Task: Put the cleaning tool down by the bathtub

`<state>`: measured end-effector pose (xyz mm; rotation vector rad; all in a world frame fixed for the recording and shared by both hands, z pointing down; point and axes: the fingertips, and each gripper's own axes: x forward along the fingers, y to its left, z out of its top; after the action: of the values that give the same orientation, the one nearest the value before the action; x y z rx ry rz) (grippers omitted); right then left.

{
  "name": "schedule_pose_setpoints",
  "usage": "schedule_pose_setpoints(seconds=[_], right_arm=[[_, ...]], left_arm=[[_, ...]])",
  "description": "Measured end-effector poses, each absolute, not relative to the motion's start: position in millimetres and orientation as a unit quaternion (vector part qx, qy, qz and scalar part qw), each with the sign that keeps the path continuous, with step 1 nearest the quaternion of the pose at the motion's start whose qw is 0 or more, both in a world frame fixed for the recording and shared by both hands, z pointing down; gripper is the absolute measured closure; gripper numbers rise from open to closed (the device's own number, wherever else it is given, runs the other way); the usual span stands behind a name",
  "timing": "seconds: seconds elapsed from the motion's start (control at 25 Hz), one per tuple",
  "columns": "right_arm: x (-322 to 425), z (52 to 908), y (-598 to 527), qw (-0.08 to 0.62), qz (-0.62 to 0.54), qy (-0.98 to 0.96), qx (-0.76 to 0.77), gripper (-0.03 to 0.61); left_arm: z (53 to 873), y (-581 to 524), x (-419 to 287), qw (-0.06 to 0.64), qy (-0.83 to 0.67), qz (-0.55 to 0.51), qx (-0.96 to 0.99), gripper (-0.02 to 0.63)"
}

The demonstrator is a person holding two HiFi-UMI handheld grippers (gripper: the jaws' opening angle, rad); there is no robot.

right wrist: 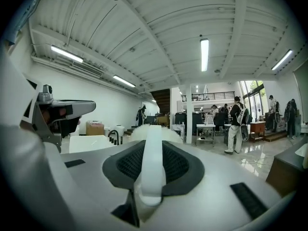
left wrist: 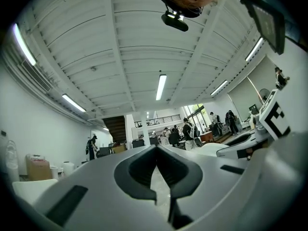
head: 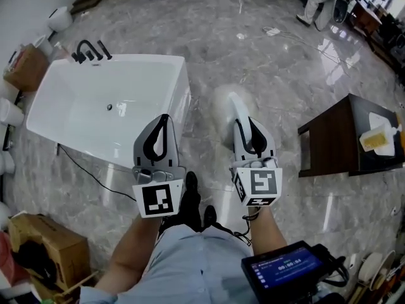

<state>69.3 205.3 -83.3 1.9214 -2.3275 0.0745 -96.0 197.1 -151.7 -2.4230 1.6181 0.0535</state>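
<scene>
The cleaning tool is white, with a fluffy round head (head: 225,107) and a long handle (right wrist: 152,162). My right gripper (head: 247,124) is shut on that handle, and the head sticks out past the jaws above the marble floor, just right of the bathtub (head: 179,100). In the right gripper view the handle runs straight up between the jaws of the right gripper (right wrist: 153,141), with the tub (right wrist: 91,142) off to the left. My left gripper (head: 165,118) hangs over the tub's near right corner. In its own view the left gripper (left wrist: 156,150) is shut on nothing.
A black faucet (head: 88,50) stands on the tub's far rim. A dark wooden table (head: 332,141) with a yellow item (head: 378,139) is at the right. A cardboard box (head: 45,242) sits lower left and a black cable (head: 88,171) trails by the tub. A person (head: 321,0) stands far back.
</scene>
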Motion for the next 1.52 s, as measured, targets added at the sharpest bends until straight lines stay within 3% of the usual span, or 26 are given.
schedule_pose_setpoints(seconds=[0.76, 1.52], right_arm=[[18, -68, 11, 0.098, 0.023, -0.766, 0.634, 0.474], [64, 0, -75, 0.126, 0.07, -0.773, 0.618, 0.472]], left_arm=[[-128, -6, -150, 0.077, 0.552, 0.032, -0.83, 0.598], [-62, -95, -86, 0.044, 0.539, -0.023, -0.841, 0.598]])
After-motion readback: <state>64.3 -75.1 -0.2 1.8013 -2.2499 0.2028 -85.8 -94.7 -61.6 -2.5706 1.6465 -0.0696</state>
